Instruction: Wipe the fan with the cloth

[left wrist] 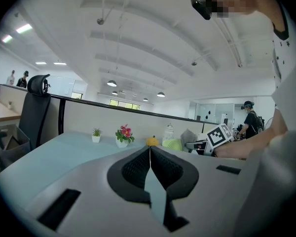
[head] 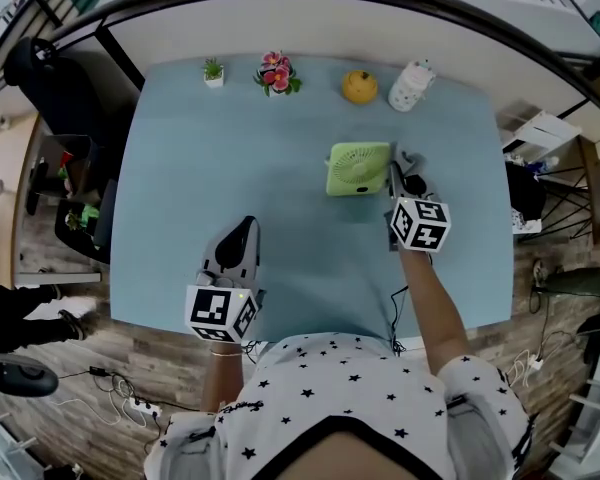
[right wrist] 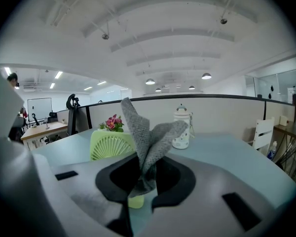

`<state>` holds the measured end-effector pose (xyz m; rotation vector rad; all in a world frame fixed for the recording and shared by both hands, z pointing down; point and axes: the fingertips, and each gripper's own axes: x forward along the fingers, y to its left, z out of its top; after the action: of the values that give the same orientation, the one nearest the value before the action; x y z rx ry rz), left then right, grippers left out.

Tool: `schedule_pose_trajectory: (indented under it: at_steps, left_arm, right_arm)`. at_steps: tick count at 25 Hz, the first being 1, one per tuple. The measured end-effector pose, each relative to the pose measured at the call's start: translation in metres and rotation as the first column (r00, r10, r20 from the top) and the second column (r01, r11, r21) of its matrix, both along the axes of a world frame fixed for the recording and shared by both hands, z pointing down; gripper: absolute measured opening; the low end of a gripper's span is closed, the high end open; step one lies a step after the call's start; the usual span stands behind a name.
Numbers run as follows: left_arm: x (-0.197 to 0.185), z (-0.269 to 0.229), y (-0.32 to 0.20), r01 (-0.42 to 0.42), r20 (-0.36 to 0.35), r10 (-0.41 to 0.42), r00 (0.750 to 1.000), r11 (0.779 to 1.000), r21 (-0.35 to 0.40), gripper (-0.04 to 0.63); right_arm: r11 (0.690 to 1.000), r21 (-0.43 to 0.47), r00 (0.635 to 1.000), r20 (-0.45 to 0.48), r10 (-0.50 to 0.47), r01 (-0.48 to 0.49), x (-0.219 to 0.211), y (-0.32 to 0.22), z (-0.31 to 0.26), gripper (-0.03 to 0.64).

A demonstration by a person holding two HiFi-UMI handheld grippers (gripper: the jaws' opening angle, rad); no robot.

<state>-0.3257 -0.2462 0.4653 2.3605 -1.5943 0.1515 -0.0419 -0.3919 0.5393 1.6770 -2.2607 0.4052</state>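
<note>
Fan (head: 359, 168) lime green, square, grilled; R gripper (right wrist: 143, 174) fingers (right wrist: 172, 177) clamp grey cloth (right wrist: 148, 132); L gripper (left wrist: 149, 154) fingers together.

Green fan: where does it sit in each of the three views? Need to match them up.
Head view: fan right of centre, in the upper half.
Left gripper view: fan small and far off, just right of the jaw tips.
Right gripper view: fan close, left of centre, beside the cloth.
Shared landmark: the pink flowers, in all three views.
</note>
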Motion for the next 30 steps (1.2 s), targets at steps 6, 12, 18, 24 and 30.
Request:
schedule_pose_trajectory:
  at_steps: [6, 12, 18, 24, 30]
  left_arm:
    - [0.0, -0.001, 0.0, 0.0, -0.002, 0.0, 1.0, 1.0, 0.002, 0.031]
    - [0.001, -0.001, 0.0, -0.002, 0.002, 0.002, 1.0, 1.0, 0.0, 0.031]
    - [0.003, -0.003, 0.003, 0.0, 0.0, 0.0, 1.0, 1.0, 0.005, 0.031]
    - [-0.01, -0.001, 0.006, 0.034, 0.001, -0.034, 0.999, 0.999, -0.001, 0.031]
    - [-0.014, 0.0, 0.006, 0.037, 0.004, -0.037, 0.999, 0.999, -0.003, 0.031]
  right_arm:
    - [1.0, 0.01, 1.0, 0.023, -0.004, 0.003, -0.003, 0.003, -0.007, 0.049]
    - [0.992, 0.05, 0.991, 0.059, -0.117, 0.114, -0.049, 0.017, -0.022, 0.05]
    - [0.969, 0.025, 0.967, 0.048, -0.249, 0.248, -0.109, 0.03, -0.007, 0.049]
    - [0.961, 0.004, 0.961, -0.013, -0.278, 0.278, -0.127, 0.029, 0.007, 0.049]
    - [0.966, -0.03, 0.966, -0.025, -0.257, 0.256, -0.123, 0.023, 0.02, 0.051]
